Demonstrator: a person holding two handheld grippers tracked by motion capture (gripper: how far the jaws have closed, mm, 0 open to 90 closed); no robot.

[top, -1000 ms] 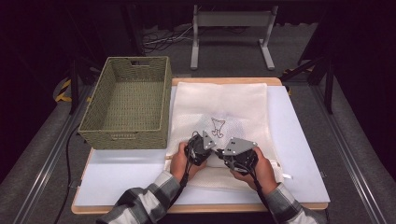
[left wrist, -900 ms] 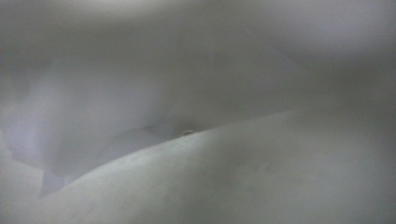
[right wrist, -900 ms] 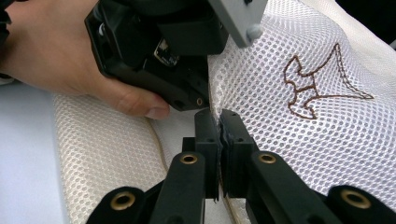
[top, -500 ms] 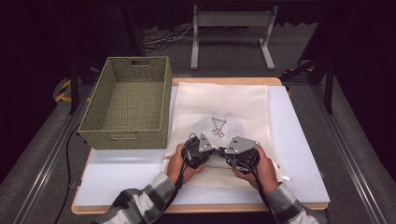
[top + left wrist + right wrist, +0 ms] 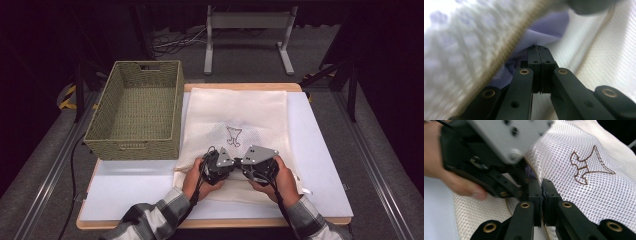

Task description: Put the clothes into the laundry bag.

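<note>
Basket [image 5: 135, 112] left of mesh bag [image 5: 235, 120], on table [image 5: 320, 150].

Lab: dark curtains, railed test table [image 5: 320, 150]

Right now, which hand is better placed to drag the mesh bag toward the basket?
Probably left: the left tongs sit nearer the basket; the right tongs, shut on the mesh bag edge, would have to cross over.

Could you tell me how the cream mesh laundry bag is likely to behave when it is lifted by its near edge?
The cream mesh laundry bag lies flat with soft folds, so it would probably droop limply. Its open netting suggests low weight. Pinched fabric may stretch rather than slip.
</note>
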